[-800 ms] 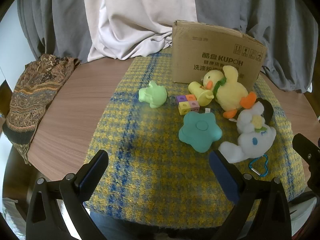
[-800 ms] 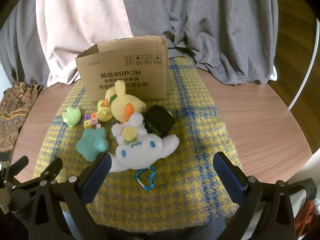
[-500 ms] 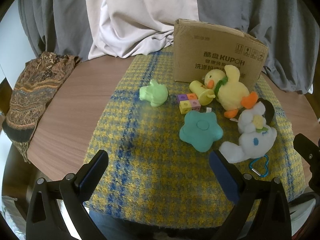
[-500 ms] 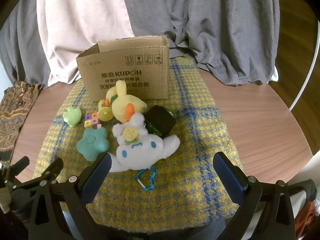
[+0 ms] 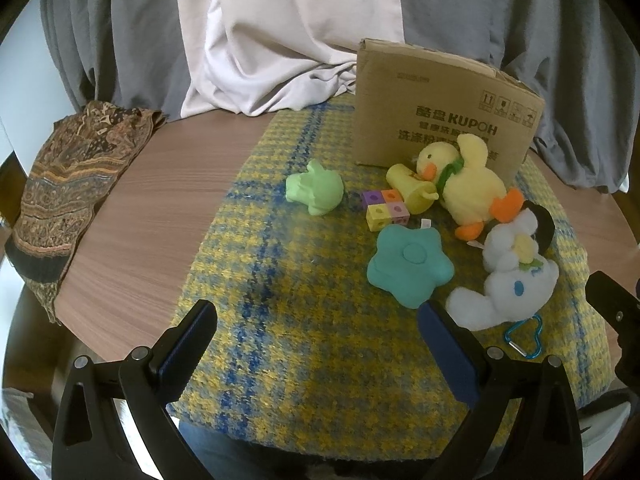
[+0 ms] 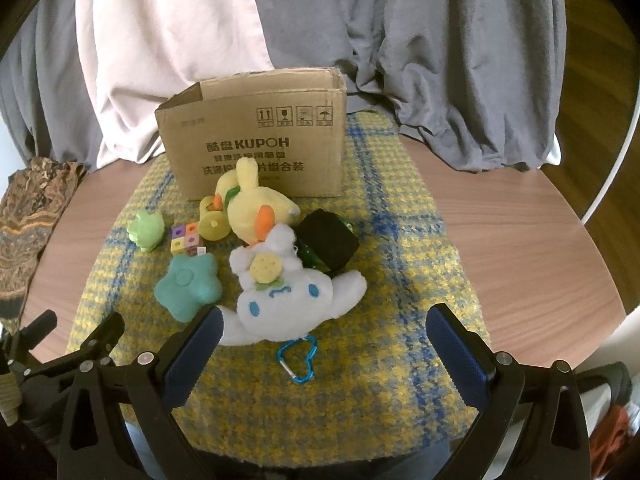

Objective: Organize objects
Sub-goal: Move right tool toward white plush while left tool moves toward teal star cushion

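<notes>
Toys lie on a yellow-blue plaid cloth (image 5: 304,320) in front of an open cardboard box (image 5: 444,116): a light green toy (image 5: 316,190), coloured cubes (image 5: 384,210), a yellow cup (image 5: 412,192), a yellow duck plush (image 5: 468,188), a teal star (image 5: 410,266), a white plush dog (image 6: 288,296) with a blue carabiner (image 6: 298,360), and a black object (image 6: 328,242). My left gripper (image 5: 316,344) is open and empty, near the cloth's front edge. My right gripper (image 6: 320,352) is open and empty, just before the white plush.
The cloth lies on a round wooden table (image 5: 152,216). A patterned brown fabric (image 5: 68,200) hangs over the table's left edge. Grey and white curtains (image 6: 360,40) hang behind the box. The right gripper's tip (image 5: 612,316) shows at the left view's right edge.
Both grippers have moved slightly forward toward the toys. The toys have not moved.
</notes>
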`<state>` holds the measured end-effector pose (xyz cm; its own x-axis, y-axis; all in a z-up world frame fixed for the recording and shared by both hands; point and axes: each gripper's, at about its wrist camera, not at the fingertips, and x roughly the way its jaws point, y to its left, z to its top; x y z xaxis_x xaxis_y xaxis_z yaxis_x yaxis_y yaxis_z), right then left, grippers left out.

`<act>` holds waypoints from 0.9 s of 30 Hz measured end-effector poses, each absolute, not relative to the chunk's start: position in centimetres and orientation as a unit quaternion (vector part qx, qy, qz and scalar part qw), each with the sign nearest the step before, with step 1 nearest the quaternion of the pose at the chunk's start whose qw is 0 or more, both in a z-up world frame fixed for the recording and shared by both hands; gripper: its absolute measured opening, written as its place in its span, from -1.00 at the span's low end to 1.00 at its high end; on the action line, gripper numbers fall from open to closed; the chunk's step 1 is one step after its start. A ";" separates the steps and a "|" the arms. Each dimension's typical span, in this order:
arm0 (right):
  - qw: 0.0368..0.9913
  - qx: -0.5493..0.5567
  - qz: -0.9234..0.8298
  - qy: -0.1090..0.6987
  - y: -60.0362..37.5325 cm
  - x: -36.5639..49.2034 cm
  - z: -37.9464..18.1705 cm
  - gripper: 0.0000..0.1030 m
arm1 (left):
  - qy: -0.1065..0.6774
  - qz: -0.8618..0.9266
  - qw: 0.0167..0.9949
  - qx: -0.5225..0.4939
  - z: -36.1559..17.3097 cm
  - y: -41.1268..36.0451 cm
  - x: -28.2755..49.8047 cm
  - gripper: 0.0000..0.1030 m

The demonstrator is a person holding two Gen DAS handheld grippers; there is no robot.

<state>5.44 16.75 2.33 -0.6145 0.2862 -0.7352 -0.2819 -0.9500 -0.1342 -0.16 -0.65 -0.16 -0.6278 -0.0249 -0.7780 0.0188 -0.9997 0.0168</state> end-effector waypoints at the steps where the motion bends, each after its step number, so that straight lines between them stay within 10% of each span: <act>1: 0.157 -0.410 0.898 -0.003 16.7 5.3 2.3 0.98 | -0.002 -0.902 0.013 0.431 -0.2 -0.7 -0.2 0.99; 27: 0.149 -0.418 0.896 -0.015 15.9 5.2 1.8 0.98 | -0.001 -0.908 0.007 0.419 -0.3 -0.8 0.1 0.99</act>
